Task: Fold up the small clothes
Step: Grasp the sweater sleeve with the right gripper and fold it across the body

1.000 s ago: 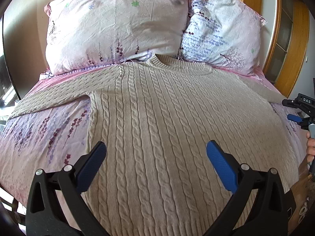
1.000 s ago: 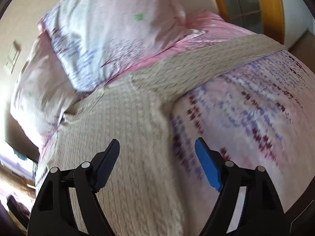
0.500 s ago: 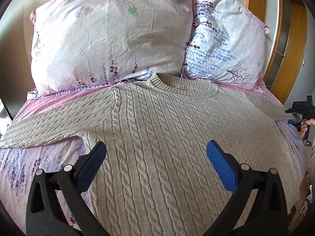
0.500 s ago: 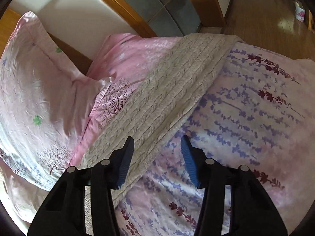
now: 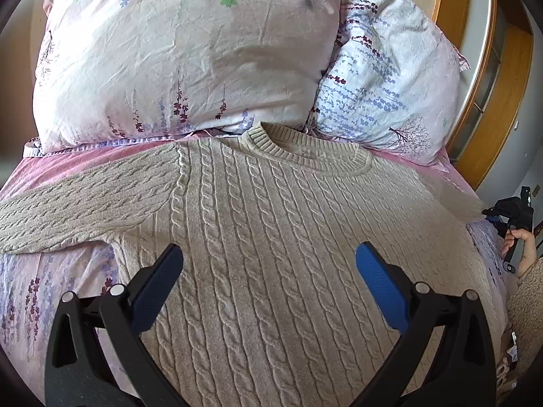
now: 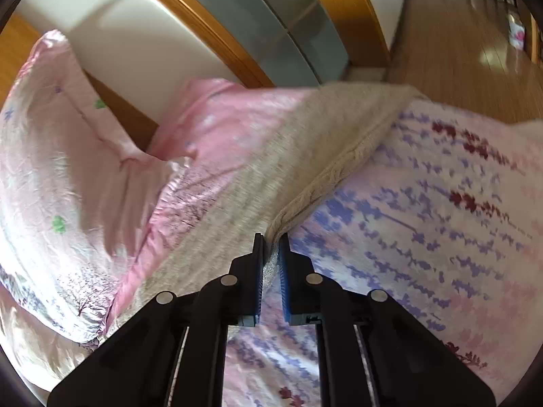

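On the bed [image 5: 64, 291], right tongs [image 6: 270, 242] pinch the sweater's sleeve edge [image 6: 325, 183]; left tongs [image 5: 268, 264] gape; thin grip may slip.

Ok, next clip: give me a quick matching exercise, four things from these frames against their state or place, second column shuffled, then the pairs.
Things:
1. left gripper
2. right gripper
3. sweater
4. pillows

States or places:
A. shut on the sweater's sleeve edge
B. propped up past the sweater's collar
C. spread flat on the bed, front up
D. open, above the sweater's body

Pairs: 1-D, 2-A, 3-C, 4-B
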The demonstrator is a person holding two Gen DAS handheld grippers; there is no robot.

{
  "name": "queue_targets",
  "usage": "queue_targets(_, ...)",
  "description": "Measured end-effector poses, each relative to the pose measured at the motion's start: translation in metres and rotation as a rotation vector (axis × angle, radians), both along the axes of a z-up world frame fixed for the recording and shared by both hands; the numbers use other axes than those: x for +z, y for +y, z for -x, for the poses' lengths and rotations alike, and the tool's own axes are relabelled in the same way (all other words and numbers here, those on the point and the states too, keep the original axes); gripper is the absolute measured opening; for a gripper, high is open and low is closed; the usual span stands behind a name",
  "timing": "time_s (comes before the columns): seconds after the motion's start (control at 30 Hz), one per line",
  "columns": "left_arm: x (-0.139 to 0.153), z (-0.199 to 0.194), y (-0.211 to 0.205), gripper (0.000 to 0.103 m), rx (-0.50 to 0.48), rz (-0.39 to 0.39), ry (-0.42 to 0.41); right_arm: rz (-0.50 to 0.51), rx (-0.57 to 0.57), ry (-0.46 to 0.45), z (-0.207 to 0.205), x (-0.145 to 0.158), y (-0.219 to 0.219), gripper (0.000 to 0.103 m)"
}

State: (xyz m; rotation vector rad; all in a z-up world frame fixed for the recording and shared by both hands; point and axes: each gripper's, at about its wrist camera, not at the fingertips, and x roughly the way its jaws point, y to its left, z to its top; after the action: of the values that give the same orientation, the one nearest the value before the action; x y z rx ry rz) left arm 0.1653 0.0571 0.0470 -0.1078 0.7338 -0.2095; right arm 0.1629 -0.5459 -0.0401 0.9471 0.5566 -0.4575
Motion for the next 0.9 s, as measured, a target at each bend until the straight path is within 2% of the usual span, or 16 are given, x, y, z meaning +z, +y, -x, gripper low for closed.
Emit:
queue_targets(0.13,0.004,0.002,0.003,0.101,0.019,-0.005,-0.026,0.136,0.061,-0.108,0.002,0.042,0.025,0.009)
queue_targets(0.27,0.008,0.003,0.003,0.101,0.031,-0.021,-0.047,0.236,0.24,-0.259,-0.003,0.088,0.079,0.009)
queue_targets(0.37,0.009,0.003,0.002,0.101,0.029,-0.016,-0.047,0.243,0.421,-0.327,-0.012,0.104,0.134,0.009)
queue_targets(0.47,0.01,0.002,-0.001,0.101,0.036,-0.019,-0.049,0.234,0.604,-0.294,-0.028,0.093,0.189,0.009)
queue_targets(0.6,0.011,0.001,-0.005,0.101,0.015,-0.018,-0.047,0.214,0.782,-0.121,-0.056,0.049,0.246,0.009)
queue_targets(0.7,0.012,0.001,-0.006,0.101,-0.014,-0.026,-0.054,0.138,0.788,-0.083,-0.062,0.034,0.243,0.011)
queue_targets(0.77,0.011,0.001,-0.006,0.101,-0.026,-0.029,-0.056,0.044,0.75,-0.107,-0.062,0.036,0.226,0.027)
queue_targets(0.8,0.011,0.0,-0.005,0.101,-0.033,-0.022,-0.055,0.007,0.719,-0.117,-0.061,0.038,0.216,0.046)
queue_targets(0.83,0.011,-0.001,-0.003,0.101,-0.041,-0.007,-0.05,-0.025,0.679,-0.128,-0.062,0.042,0.206,0.053)
queue_targets(0.9,0.011,-0.005,0.001,0.101,-0.048,0.041,-0.031,-0.103,0.603,-0.142,-0.062,0.039,0.183,0.053)
